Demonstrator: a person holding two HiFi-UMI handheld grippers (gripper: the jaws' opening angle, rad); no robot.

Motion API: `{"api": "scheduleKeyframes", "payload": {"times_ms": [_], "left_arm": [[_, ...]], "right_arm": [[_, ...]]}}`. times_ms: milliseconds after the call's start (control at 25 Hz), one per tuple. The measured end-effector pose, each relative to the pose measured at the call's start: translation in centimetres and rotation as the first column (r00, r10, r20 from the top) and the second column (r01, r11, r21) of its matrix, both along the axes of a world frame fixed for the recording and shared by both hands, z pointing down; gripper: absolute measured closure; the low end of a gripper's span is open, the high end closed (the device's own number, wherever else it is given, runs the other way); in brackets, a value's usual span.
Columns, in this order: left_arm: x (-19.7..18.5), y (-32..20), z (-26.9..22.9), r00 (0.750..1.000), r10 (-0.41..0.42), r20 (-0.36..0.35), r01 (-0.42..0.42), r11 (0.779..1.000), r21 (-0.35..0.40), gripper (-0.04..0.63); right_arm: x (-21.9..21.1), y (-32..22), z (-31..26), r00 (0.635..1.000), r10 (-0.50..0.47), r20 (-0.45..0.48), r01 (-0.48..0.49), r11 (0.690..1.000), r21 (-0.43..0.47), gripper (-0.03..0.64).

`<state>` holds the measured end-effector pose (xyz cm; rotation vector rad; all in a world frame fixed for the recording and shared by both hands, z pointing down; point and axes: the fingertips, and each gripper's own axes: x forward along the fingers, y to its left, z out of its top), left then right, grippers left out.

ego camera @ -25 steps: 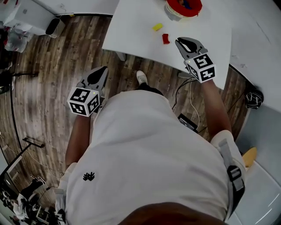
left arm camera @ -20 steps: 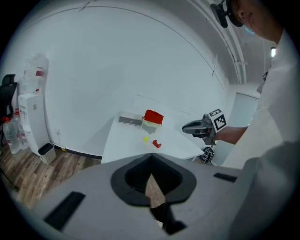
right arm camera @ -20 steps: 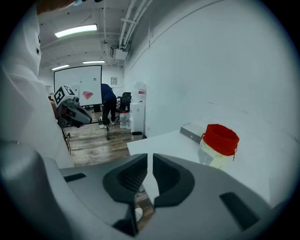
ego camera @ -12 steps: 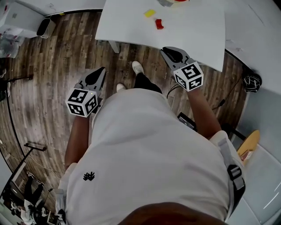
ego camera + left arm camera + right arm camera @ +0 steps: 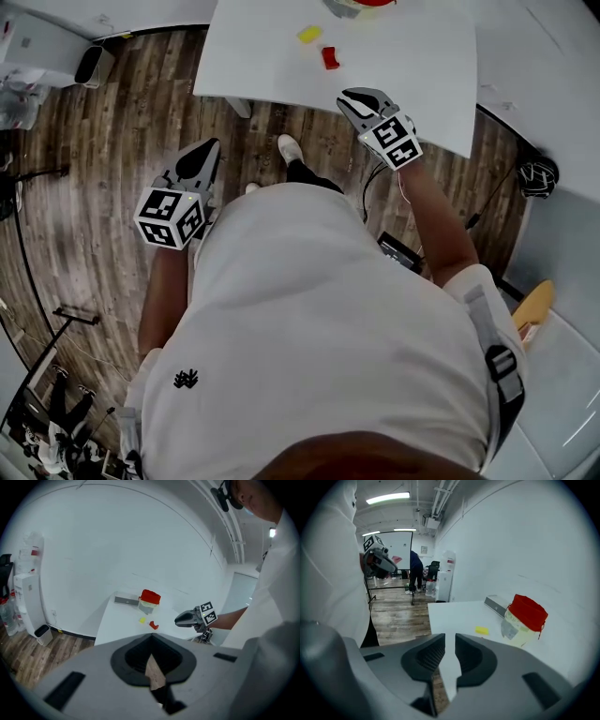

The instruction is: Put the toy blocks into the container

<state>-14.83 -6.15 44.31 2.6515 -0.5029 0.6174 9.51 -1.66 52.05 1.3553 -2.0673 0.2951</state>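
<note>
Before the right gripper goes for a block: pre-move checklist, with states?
1. Blocks in sight: ok. The yellow block and the red block lie apart on the table.
2. Right gripper empty: ok. Its jaws stand a narrow gap apart, have just been opening, and have nothing between them.
3. Right gripper at a block: not ok. It is at the table's near edge, short of the red block.
4. Left gripper out of the way: ok. It is over the floor, jaws together, empty.
5. Container mouth open: cannot tell. Its red top hides it.
</note>
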Motion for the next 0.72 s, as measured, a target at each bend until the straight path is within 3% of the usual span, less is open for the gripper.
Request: {"api": "scheduleKeyframes", "payload": {"times_ms": [440, 720], "left_arm": [[2.9, -3.4, -0.5, 0.996, -0.076, 0.038, 0.076, 0.997, 0.009, 0.589], [5.3, -5.4, -1.2, 0.993, -0.107, 0.057, 0.105, 0.994, 0.033, 0.589]], "right_arm": [[4.9, -5.5, 5.4, 0.982, -0.155, -0.109, 0.143, 0.983, -0.112, 0.516], [5.9, -8.2, 8.5, 0.94, -0.292, -0.175, 0.262, 0.949, -0.177, 0.512]]}}
